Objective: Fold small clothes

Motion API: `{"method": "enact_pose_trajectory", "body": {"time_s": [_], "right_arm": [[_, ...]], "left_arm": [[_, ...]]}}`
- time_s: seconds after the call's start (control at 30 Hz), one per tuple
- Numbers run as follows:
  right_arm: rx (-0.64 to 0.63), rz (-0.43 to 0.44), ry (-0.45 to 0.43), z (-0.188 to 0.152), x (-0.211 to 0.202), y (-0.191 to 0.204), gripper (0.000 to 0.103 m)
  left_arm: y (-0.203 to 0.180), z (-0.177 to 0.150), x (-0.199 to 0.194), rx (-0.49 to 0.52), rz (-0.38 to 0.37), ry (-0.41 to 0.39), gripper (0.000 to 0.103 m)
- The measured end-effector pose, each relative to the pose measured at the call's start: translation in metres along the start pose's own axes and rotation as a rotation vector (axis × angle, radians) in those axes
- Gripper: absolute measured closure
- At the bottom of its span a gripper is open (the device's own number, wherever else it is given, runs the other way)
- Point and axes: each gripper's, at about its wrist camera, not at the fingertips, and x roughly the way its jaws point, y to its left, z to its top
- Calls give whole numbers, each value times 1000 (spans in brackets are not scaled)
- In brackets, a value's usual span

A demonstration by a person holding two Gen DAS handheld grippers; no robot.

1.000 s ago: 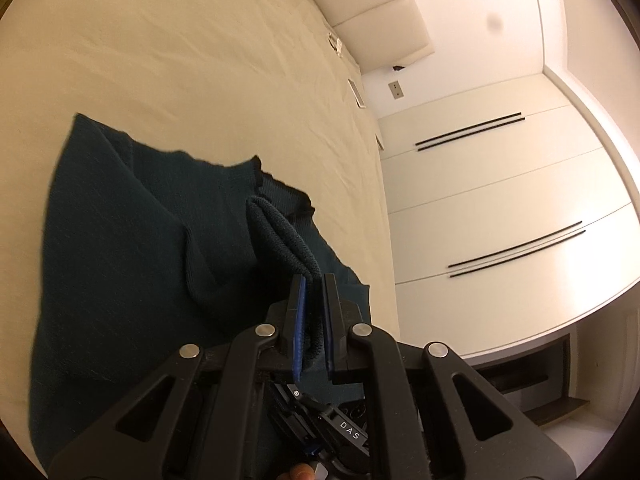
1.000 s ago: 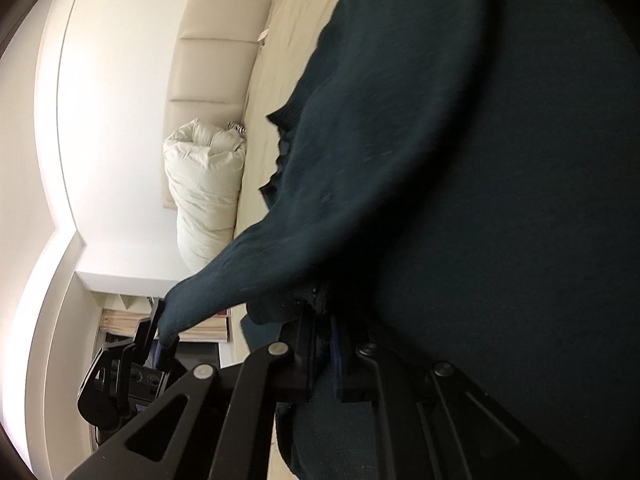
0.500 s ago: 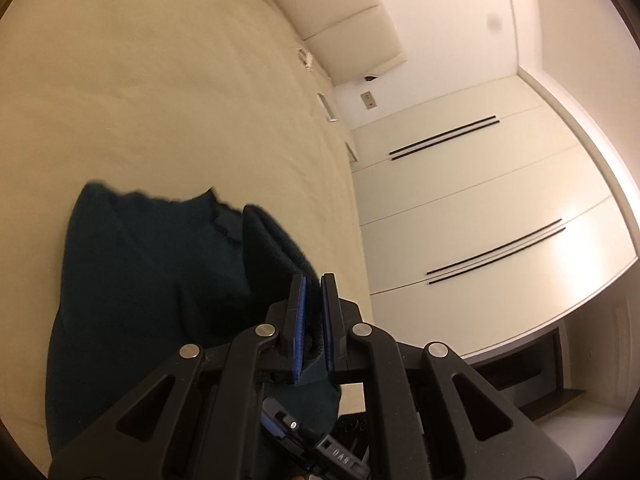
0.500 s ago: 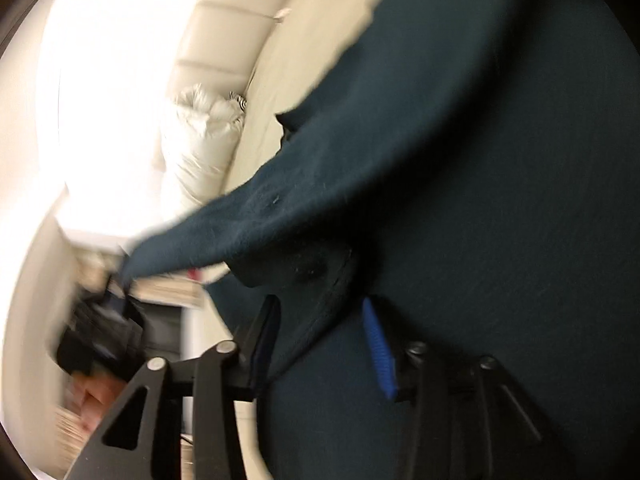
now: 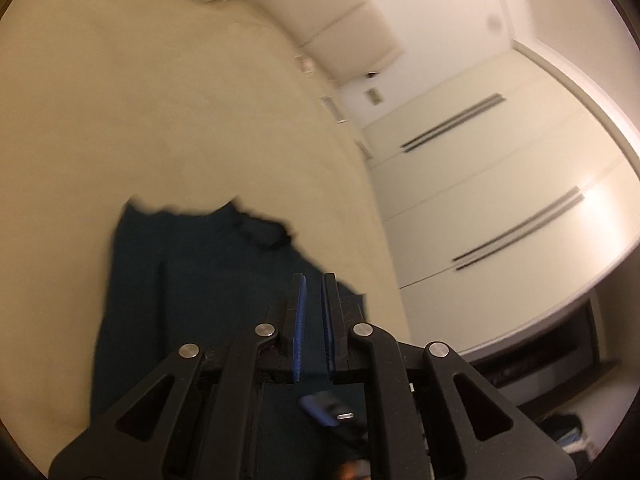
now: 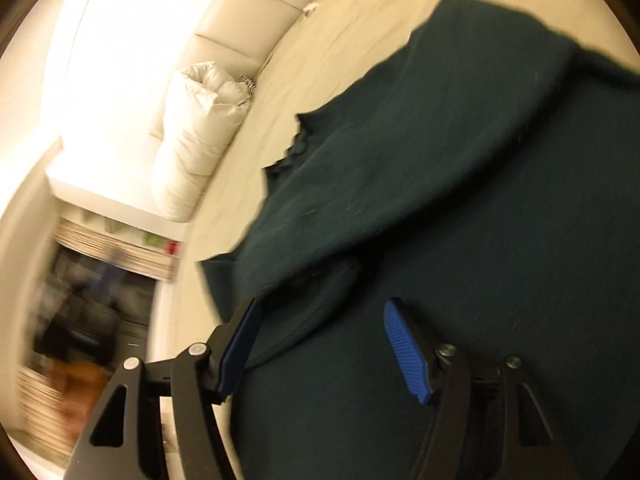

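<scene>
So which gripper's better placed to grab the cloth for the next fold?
Right. The right gripper is opening just above the cloth, fold between its pads. The left gripper is shut, empty, higher up.

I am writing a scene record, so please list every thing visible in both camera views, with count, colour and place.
garment: one, dark teal, lying partly folded on the bed
bed: one, cream sheet, under the garment
duvet bundle: one, white, against the headboard
headboard: one, cream, padded, at the bed's far end
wardrobe doors: several, white with dark handles, beside the bed
left tongs: one, black with blue pads, shut, nothing between
right tongs: one, black with blue pads, opening, over the garment
</scene>
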Motion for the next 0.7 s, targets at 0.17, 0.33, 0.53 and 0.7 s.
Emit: {"method": "enact_pose_trajectory", "body": {"time_s": [0.17,0.33,0.53,0.7], "right_arm": [[61,186,120,-11,25,27,25],[145,188,185,-4,90,25,27],[162,221,191,10,115,27,65],[33,288,151,14,96,63,87]], "left_arm": [[60,-29,10,-144,-25,10,95],[79,-37,2,-171,-63,-50,95],[99,-38,-6,-201,-50,-62,95],[98,-43,18,-222,-76,-13,70]]}}
